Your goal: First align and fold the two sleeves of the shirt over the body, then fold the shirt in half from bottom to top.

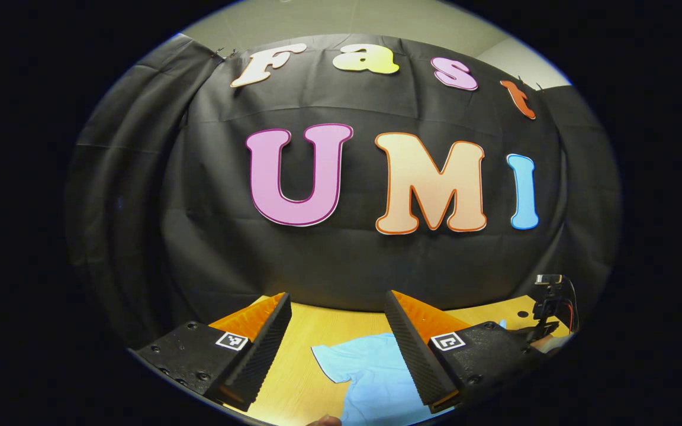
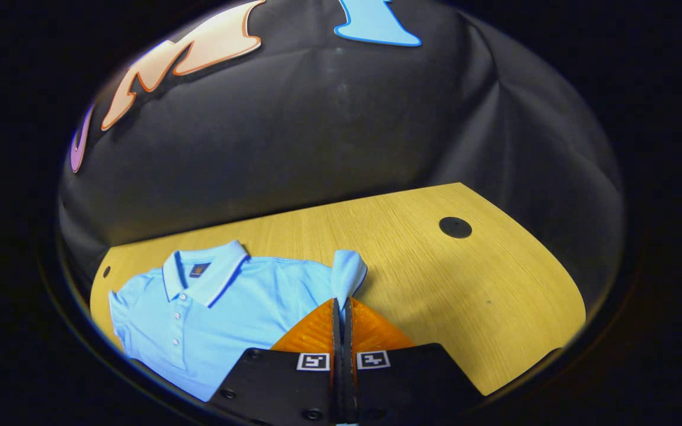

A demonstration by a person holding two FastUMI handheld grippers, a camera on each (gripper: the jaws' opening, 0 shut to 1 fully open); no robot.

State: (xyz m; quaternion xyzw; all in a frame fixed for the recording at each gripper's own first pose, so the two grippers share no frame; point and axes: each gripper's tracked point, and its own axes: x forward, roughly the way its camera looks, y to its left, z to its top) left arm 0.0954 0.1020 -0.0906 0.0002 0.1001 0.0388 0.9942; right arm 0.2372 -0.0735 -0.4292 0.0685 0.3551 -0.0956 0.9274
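Light-blue polo shirt [image 2: 211,307] lies flat, sleeve [image 2: 348,273] pinched by right gripper [image 2: 341,307]; left gripper [image 1: 338,331] apart.

left gripper [image 1: 338,307]: wearing matte black mounts with dark screws, a square black-and-white marker on each, ribbed wedge fingers | right gripper [image 2: 341,310]: showing the same black mounts, screws, paired square markers, textured wedge fingers

A recording booth, not a home: black cloth [image 1: 329,260] walls off a bare wooden table [image 2: 436,278], plain wall above.
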